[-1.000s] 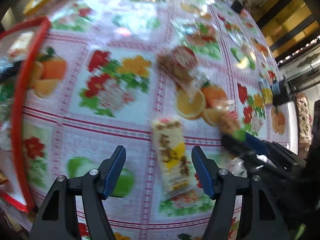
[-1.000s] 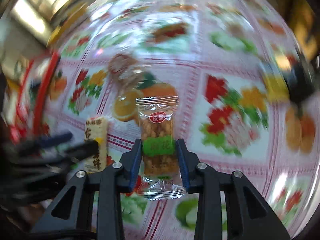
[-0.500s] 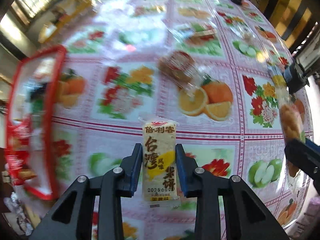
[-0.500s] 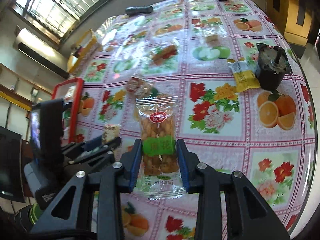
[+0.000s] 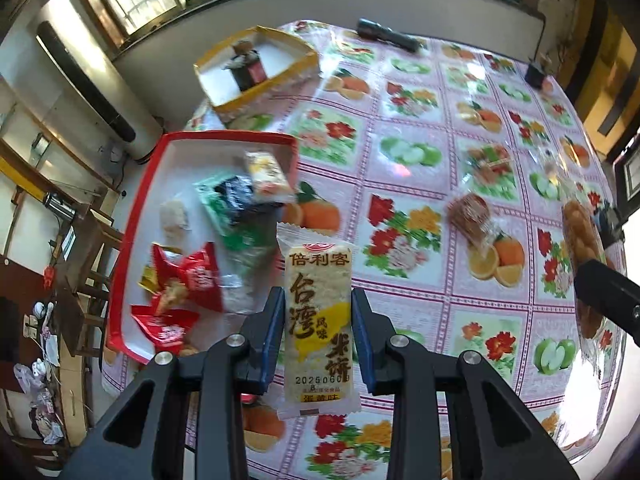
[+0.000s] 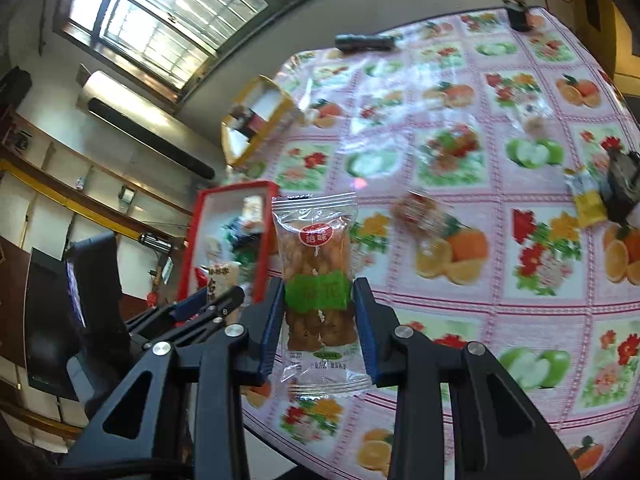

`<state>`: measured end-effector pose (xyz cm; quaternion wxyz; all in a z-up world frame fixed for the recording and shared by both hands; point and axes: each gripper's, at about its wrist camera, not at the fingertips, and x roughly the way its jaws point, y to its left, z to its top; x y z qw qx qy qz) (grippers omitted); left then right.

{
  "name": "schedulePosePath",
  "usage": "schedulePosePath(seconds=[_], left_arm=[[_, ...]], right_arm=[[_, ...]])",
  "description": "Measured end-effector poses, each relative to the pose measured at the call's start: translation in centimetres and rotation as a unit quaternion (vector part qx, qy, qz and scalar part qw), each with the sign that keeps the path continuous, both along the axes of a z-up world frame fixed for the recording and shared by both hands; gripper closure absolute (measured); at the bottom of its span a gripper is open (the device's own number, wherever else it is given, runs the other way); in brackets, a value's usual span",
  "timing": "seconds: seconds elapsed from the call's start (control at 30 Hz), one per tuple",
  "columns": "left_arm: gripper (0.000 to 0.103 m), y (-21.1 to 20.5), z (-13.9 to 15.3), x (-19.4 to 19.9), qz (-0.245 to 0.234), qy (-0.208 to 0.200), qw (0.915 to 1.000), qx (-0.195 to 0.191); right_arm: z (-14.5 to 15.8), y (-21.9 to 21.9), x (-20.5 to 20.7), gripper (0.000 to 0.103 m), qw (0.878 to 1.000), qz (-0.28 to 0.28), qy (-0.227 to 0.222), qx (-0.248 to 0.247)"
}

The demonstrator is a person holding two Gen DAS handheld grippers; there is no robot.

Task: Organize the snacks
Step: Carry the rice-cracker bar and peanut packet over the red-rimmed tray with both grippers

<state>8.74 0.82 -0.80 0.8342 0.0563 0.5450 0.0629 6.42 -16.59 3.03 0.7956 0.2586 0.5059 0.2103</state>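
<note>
**Q:** Left wrist view: what is seen around the held packet, and does anything stand in the way?

**A:** A rice cracker packet is clamped upright by the left gripper, above the near edge of the table. A clear-wrapped brown snack lies loose on the flowered cloth, right of the middle. A black flashlight is seen at the far edge. Nothing is seen between the packet and the red tray.

**Q:** And the other tongs?

**A:** A fried twist packet is gripped by the right gripper, also lifted off the cloth. A yellow sachet lies just beside a dark object near the right edge.

**Q:** What is held in the containers?

**A:** Several wrapped snacks are piled in the red tray at the left edge: red wrappers, a green and black pack and a pale packet. A small dark box is kept in the yellow-rimmed box at the far left corner.
</note>
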Motion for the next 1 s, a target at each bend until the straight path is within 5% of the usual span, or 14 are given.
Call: schedulePosePath(seconds=[1.0], left_arm=[[0.071,12.8,2.5,1.5,0.076,-0.028,0.9966,-0.013]], right_arm=[[2.5,12.0,4.0,0.067,0.999,0.045,-0.019,0.015]])
